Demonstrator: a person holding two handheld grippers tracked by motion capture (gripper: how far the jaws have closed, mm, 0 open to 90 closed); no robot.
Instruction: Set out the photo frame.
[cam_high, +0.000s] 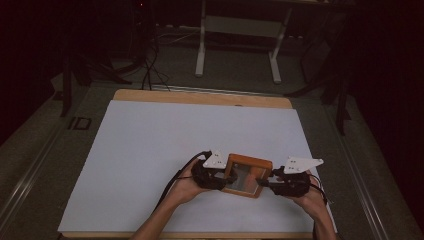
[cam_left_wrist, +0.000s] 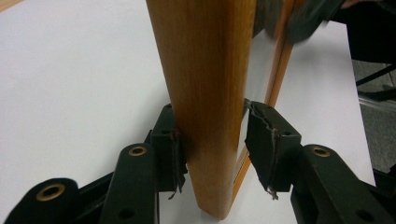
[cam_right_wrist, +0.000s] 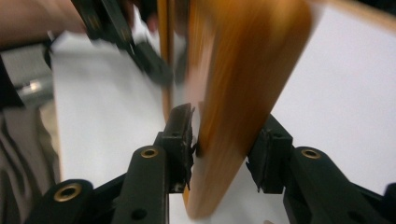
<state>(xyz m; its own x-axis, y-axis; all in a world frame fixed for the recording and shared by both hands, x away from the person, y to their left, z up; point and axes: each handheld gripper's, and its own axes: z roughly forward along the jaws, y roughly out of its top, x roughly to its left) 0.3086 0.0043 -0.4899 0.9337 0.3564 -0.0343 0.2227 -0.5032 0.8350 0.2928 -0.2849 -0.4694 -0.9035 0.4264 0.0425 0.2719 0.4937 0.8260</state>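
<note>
The left claw (cam_left_wrist: 212, 151) straddles one end of the orange-brown wooden frame with a glass pane (cam_high: 247, 175): one pad touches, the other stands off, not yet clenched. The right claw (cam_right_wrist: 224, 149), blurred, seems to clamp the opposite end. The frame sits near the white worktop's (cam_high: 150, 150) front edge. Next: close left, then lift evenly.

Motion blur smears the wooden frame (cam_right_wrist: 238, 93) at centre of the right gripper view; the top edge crops it.
</note>
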